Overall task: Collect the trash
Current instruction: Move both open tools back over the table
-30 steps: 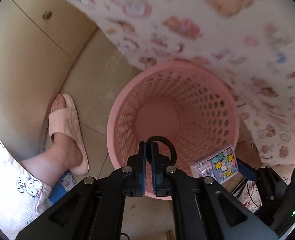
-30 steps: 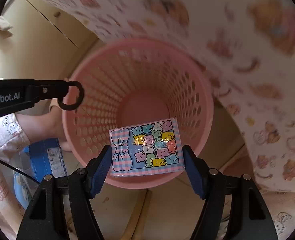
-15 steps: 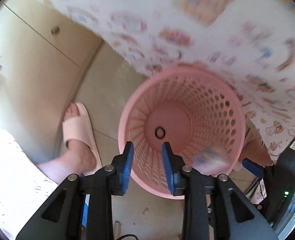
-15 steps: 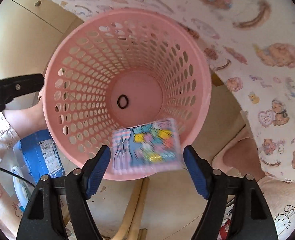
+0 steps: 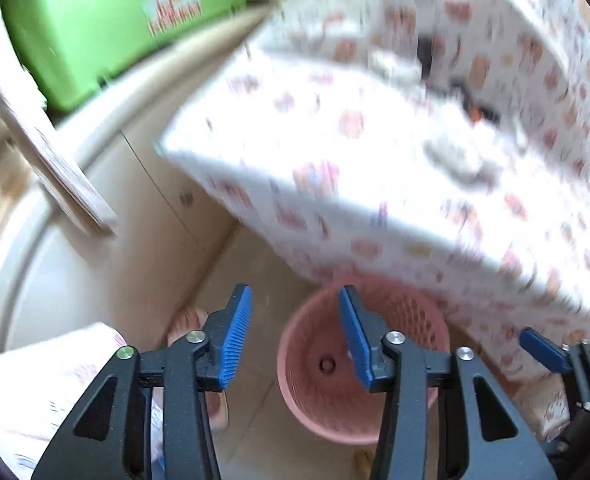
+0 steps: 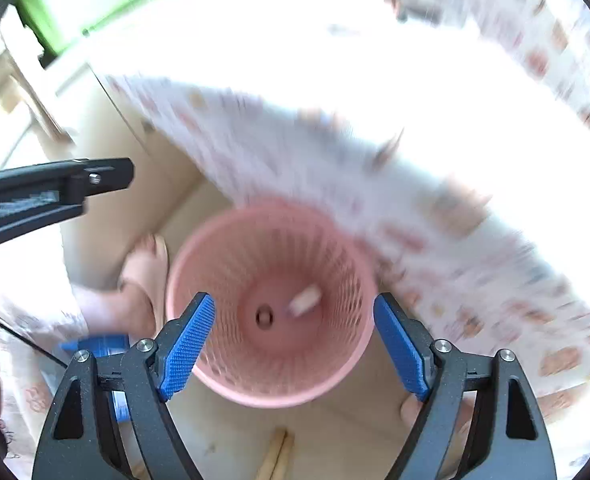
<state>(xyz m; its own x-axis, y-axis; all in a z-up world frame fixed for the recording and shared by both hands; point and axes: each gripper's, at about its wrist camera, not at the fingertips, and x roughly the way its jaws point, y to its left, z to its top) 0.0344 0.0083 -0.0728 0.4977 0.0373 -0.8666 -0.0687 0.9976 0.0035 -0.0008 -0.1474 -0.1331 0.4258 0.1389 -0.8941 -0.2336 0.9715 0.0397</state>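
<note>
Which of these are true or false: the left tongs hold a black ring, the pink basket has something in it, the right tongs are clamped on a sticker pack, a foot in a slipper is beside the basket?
1. The left tongs hold a black ring. False: nothing is between them and their jaws are opening; the small black ring lies on the floor of the pink perforated plastic basket.
2. The basket has something in it. True: the ring and a blurred pale packet.
3. The right tongs are clamped on a sticker pack. False: they are empty, jaws opening.
4. A foot in a pink slipper is beside the basket. True.
</note>
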